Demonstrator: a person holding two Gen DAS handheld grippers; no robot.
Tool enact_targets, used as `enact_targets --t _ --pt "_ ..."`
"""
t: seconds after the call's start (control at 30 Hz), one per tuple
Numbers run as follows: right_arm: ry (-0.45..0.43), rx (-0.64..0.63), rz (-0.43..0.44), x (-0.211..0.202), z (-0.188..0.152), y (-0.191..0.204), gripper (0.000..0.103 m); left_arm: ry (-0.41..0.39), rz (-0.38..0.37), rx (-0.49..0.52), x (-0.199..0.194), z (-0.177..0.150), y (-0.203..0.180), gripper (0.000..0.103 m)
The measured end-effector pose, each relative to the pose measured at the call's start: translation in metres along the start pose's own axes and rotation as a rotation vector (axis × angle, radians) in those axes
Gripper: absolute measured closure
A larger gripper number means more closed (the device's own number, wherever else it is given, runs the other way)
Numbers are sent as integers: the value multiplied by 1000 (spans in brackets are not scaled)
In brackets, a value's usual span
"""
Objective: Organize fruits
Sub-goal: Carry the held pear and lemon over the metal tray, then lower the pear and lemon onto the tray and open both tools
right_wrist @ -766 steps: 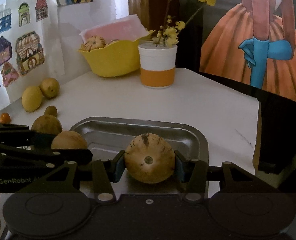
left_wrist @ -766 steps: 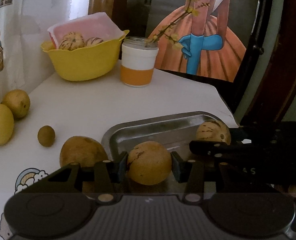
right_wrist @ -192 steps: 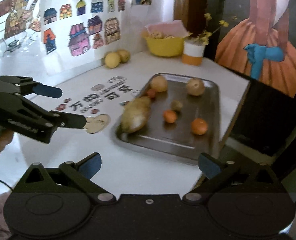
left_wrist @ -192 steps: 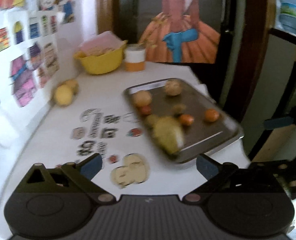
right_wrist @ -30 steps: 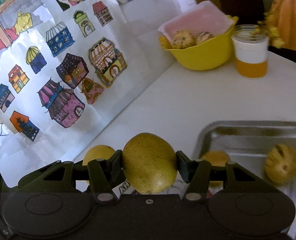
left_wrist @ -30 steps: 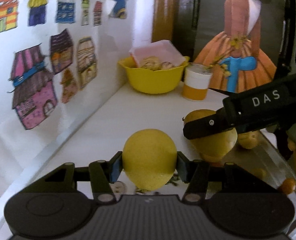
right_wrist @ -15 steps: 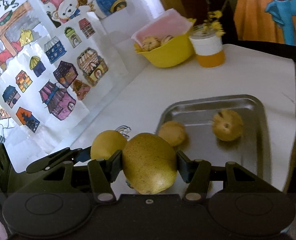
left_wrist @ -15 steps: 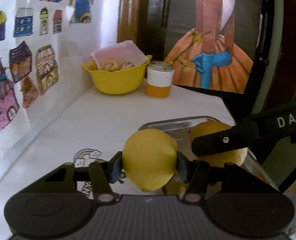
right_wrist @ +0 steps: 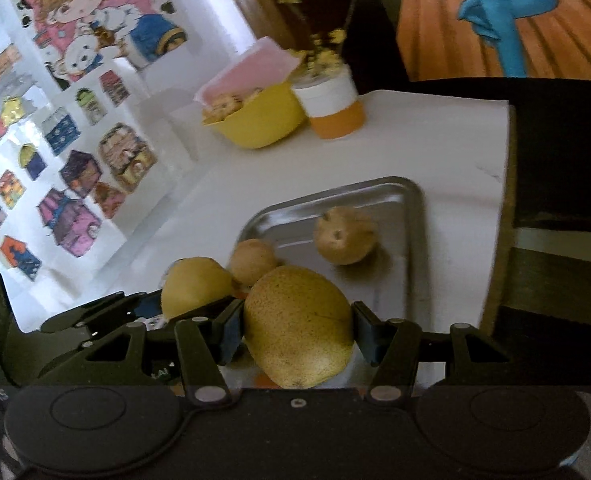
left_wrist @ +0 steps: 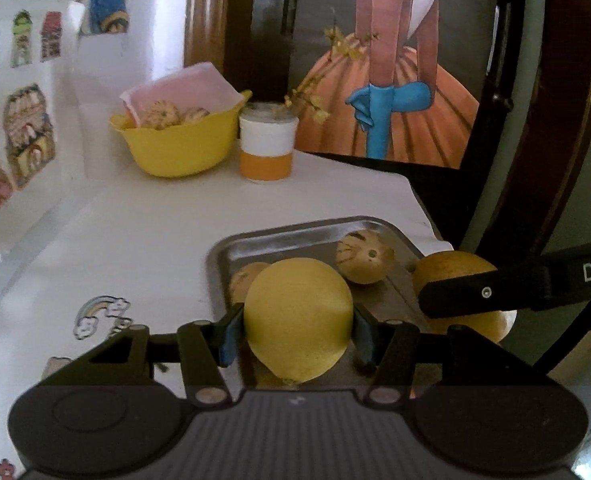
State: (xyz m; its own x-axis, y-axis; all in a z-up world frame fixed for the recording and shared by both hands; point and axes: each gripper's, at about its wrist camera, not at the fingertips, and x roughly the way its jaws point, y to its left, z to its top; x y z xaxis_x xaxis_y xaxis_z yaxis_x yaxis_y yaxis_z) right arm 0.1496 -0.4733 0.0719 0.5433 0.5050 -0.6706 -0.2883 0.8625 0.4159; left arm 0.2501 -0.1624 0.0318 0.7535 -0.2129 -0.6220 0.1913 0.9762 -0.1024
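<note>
The left claw (left_wrist: 298, 330) pinches a smooth yellow lemon (left_wrist: 297, 318) between its two fingers, holding it over the near left part of a metal tray (left_wrist: 231, 254) that sits on a white tabletop (left_wrist: 143, 232). The right claw (right_wrist: 297, 336) pinches a larger speckled yellow-green pear (right_wrist: 299, 326) and hangs over the same tray, just beside the left claw. Two round tan fruits with dark stripes lie in the tray: one (right_wrist: 345, 240) towards its far end, the other (right_wrist: 253, 260) near its left edge, close behind the lemon. At the back of the tabletop stand a yellow bowl (left_wrist: 179, 146) holding more striped fruit and, just beside it, a white and orange jar (left_wrist: 267, 148) with yellow flowers.
</note>
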Motion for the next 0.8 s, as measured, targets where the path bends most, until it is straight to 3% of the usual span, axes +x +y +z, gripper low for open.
enact_targets --t 0.3,0.8 --pt "-29 -22 -38 15 -8 -22 45 38 -9 34 29 1 -13 44" --pt "-13 -5 -5 32 -12 -30 44 70 1 41 41 2 -12 43"
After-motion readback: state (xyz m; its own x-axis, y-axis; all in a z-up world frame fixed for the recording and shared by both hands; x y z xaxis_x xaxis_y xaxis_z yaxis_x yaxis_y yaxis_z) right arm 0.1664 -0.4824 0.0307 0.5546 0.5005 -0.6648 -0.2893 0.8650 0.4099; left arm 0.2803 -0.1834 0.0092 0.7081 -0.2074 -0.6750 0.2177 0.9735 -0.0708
